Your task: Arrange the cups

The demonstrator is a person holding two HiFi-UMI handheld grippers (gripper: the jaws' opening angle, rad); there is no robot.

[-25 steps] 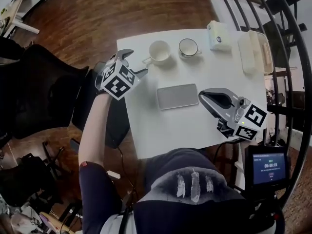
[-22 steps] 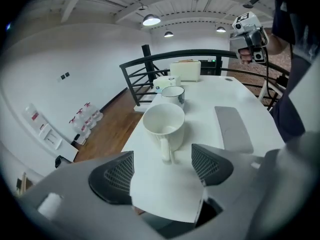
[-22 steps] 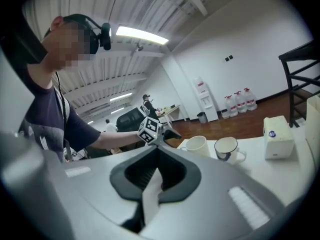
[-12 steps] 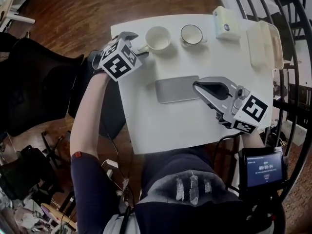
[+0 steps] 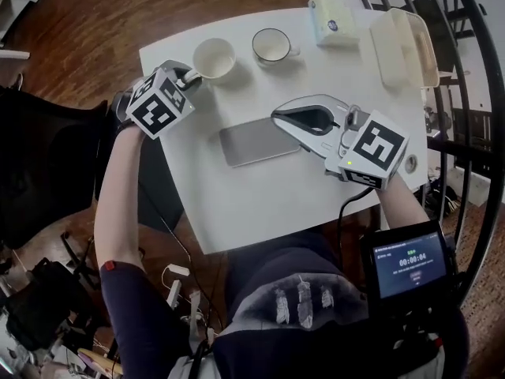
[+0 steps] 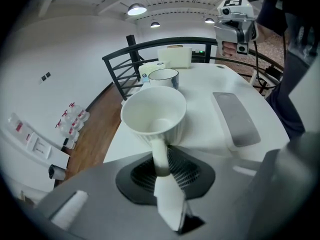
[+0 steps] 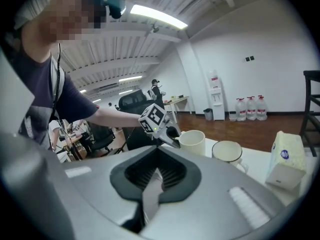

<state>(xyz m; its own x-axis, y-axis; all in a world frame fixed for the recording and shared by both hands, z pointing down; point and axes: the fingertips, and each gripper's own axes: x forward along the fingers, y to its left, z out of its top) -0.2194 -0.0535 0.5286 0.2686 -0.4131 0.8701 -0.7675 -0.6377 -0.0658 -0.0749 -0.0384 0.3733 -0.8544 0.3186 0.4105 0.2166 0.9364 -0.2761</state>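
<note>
The white table [image 5: 260, 200] fills mid-frame. Your right gripper [image 5: 278, 115] sits at centre, jaws together and empty, its tip over the right end of the grey slab [image 5: 252, 142]. Your left gripper [image 5: 189, 77], upper left, has just been closing and clamps the cream cup [image 5: 214, 57] by its handle. The dark-rimmed cup [image 5: 271, 44] stands just right of it.

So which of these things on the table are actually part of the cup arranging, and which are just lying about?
Part of the job: cream cup, its handle gripped by the left hand-held gripper, whose jaws have just been closing; dark-rimmed mug.
Just lying about: grey flat slab; tissue pack; lidded white tray.
</note>
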